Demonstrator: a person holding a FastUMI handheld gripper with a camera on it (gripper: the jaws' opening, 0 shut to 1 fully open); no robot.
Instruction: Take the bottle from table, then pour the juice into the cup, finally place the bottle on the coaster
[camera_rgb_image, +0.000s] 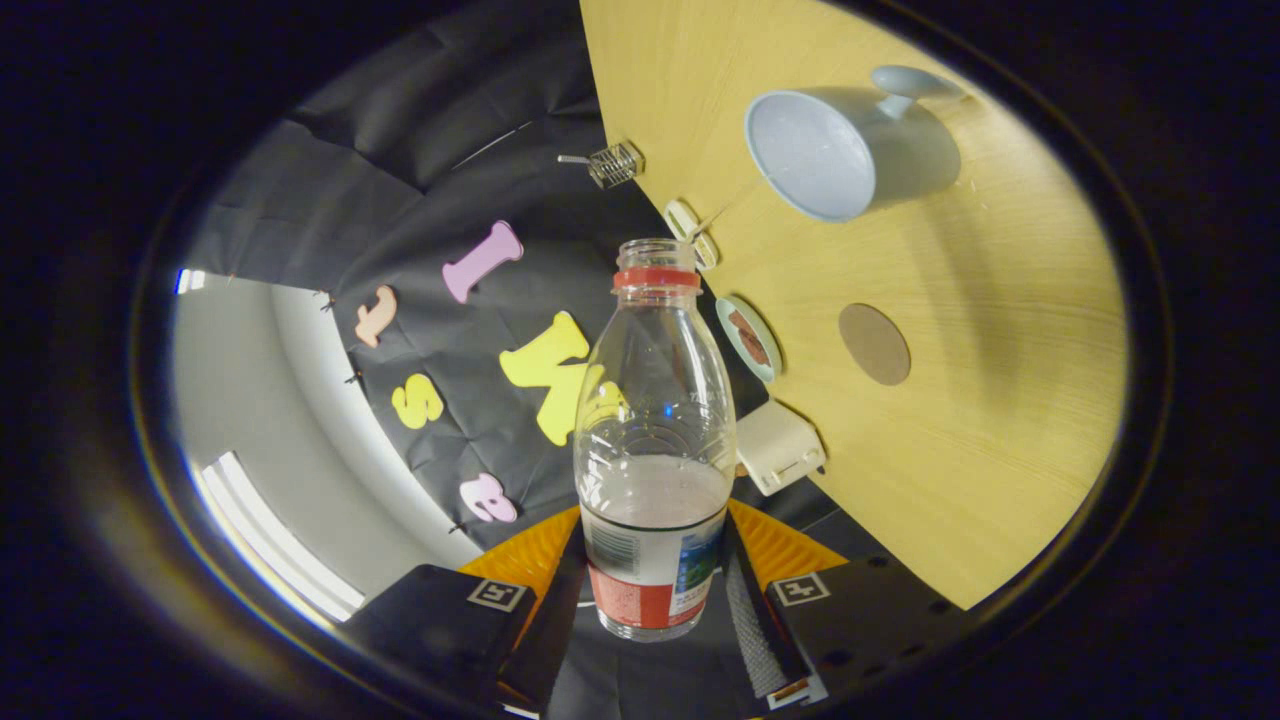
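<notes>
A clear plastic bottle (655, 430) with a red neck ring, no cap and a labelled base stands between the fingers of my gripper (655, 590), which is shut on its lower body. Pale liquid fills roughly its lower third. The view is rolled, so the wooden table (1000, 450) runs up the right side. A pale blue cup (825, 150) with a handle stands on the table beyond the bottle's mouth, its opening facing me and looking empty. A round brown coaster (874, 343) lies flat on the table, nearer than the cup, to the right of the bottle's neck.
Along the table's edge sit a small plate with something brown on it (748, 338), a white box (781, 445), a pair of small white pieces (690, 230) and a wire-mesh object (613, 164). The booth's black cloth wall lies behind the bottle.
</notes>
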